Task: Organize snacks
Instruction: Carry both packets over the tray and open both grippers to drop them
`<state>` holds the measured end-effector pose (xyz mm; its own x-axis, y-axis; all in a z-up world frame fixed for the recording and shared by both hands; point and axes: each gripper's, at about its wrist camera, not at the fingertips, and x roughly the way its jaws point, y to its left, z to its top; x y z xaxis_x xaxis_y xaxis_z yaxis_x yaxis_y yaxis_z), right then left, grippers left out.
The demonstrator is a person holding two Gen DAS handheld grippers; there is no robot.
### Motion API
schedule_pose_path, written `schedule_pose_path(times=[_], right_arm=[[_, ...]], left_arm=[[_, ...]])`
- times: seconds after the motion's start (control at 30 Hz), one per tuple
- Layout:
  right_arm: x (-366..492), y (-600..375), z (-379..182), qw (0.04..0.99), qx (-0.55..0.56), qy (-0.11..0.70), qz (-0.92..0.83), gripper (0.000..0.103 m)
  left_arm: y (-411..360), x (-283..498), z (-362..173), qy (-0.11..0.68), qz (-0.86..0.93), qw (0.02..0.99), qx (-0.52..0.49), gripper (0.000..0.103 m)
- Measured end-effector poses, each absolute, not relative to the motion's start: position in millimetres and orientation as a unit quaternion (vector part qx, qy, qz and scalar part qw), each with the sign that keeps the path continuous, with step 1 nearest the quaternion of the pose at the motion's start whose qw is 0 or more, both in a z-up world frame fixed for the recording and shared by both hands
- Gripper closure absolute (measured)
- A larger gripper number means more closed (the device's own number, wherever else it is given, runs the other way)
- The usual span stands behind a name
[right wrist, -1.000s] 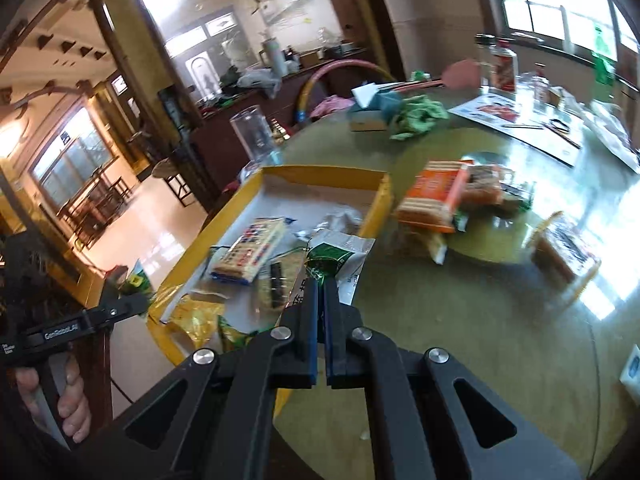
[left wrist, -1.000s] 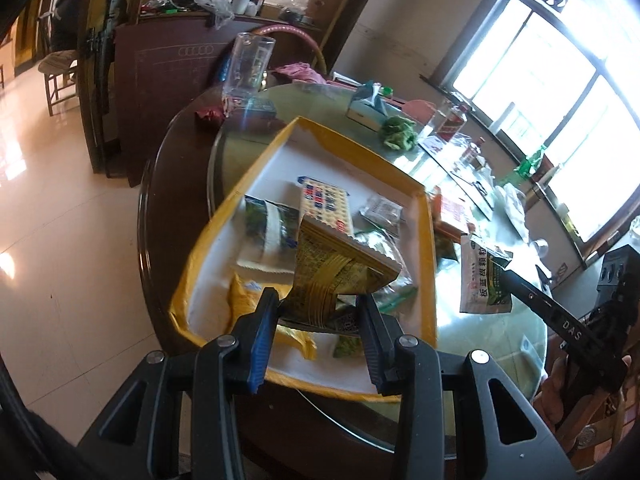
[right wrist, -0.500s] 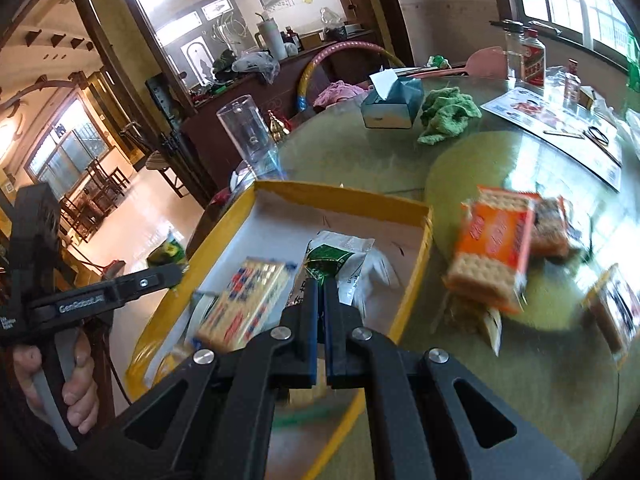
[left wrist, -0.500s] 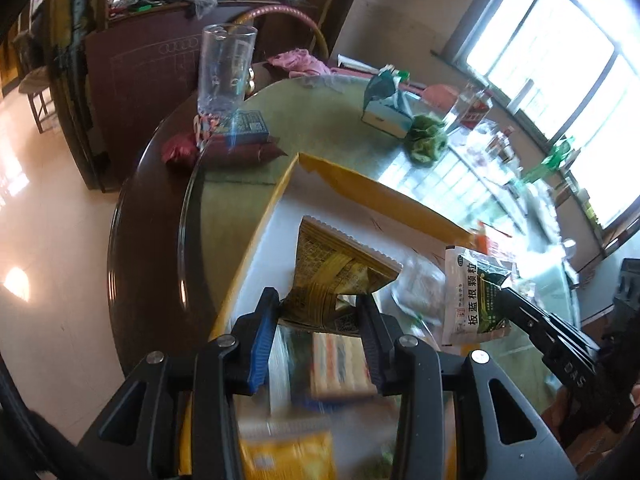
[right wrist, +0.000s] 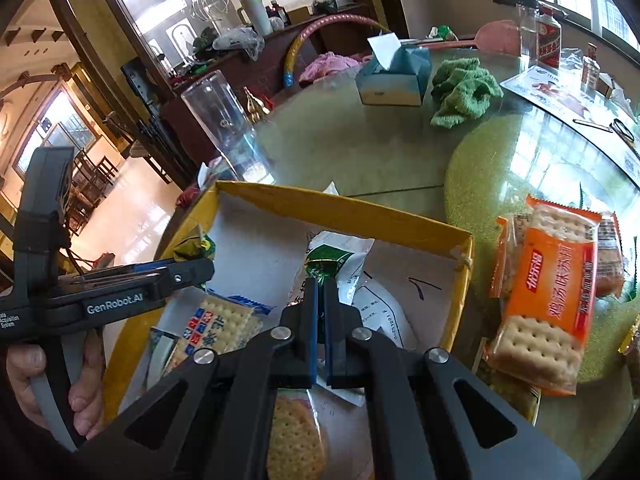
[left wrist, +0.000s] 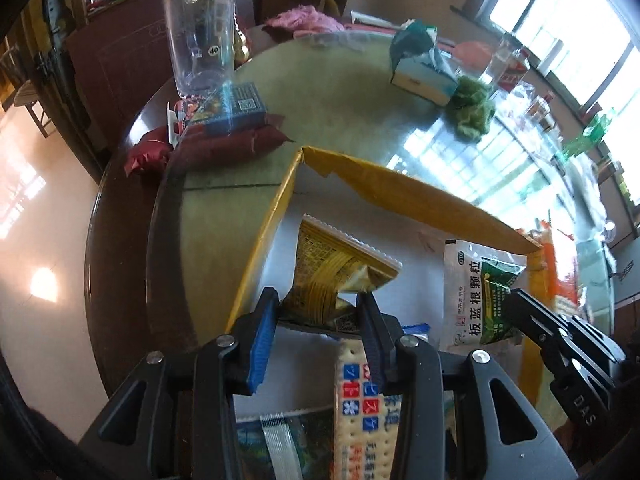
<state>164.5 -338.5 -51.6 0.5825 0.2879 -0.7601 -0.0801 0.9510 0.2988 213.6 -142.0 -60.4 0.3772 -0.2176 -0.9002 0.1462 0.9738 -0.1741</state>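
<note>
On left tool [right wrist: 192, 274]: "GenRobot.AI" | white packet [left wrist: 476, 292]: "板蓝根颗粒"

Both wrist fisheyes look steeply down, close over the yellow tray [left wrist: 400, 188] [right wrist: 340, 214], left from its near edge, right from beside, sharing its interior.

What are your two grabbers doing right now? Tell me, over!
Left gripper clamped on yellow packet. Right gripper pinching white-and-green sachet. Both over the yellow tray. Nothing blocking.
</note>
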Motion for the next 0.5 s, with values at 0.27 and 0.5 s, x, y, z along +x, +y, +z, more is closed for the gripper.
schedule_pose_path(times=[0.27,0.5], right_arm=[[163.8,-348.5,-54.6,0.872,0.157,0.45,0.107,0.068],[103.9,-375.0,-20.1,0.889,0.181,0.405,0.117,0.032]], left_arm=[[-139.0,210.9,-47.9,0.542,-0.14,0.827,-0.056,0.048],[-130.6,143.4,2.1,0.442,-0.098,0.89,-0.053,0.022]])
